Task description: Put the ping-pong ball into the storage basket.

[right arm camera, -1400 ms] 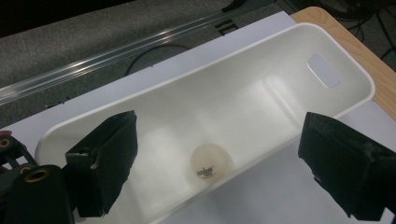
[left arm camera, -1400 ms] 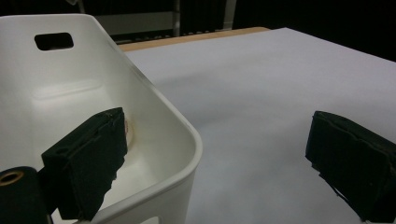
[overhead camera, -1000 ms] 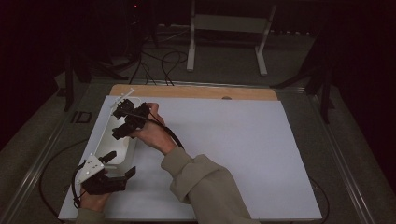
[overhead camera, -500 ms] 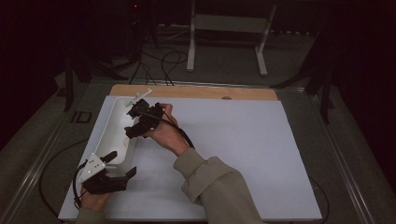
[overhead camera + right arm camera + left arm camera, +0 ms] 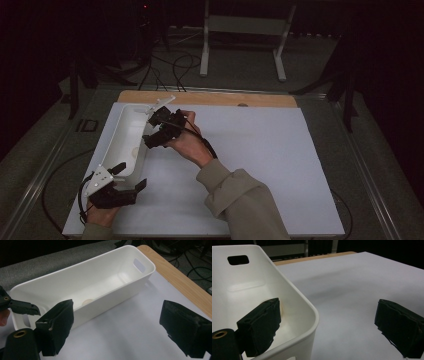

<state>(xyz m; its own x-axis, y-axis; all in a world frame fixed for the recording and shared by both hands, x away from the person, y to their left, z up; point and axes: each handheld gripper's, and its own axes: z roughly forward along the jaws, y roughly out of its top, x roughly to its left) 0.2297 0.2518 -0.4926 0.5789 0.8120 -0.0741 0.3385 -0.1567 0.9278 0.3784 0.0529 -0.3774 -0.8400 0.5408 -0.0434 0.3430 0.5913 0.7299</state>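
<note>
from above, a long white bin (image 5: 127, 137) lies along the left side of the white desk (image 5: 260, 165). the left claw (image 5: 122, 180) sits at the bin's near end, jaws apart, one over the rim. the right claw (image 5: 157, 127) hovers just beside the bin's far half, open.

in the left gripper view, one jaw is inside the bin (image 5: 262, 290), the other out over the desk (image 5: 352, 290), nothing gripped.

in the right gripper view, the open jaws frame the bin (image 5: 95, 282); a small pale round mark (image 5: 87, 301) sits on its floor.

High view looks down; both gripper views closely share the white bin (image 5: 82, 287).
</note>
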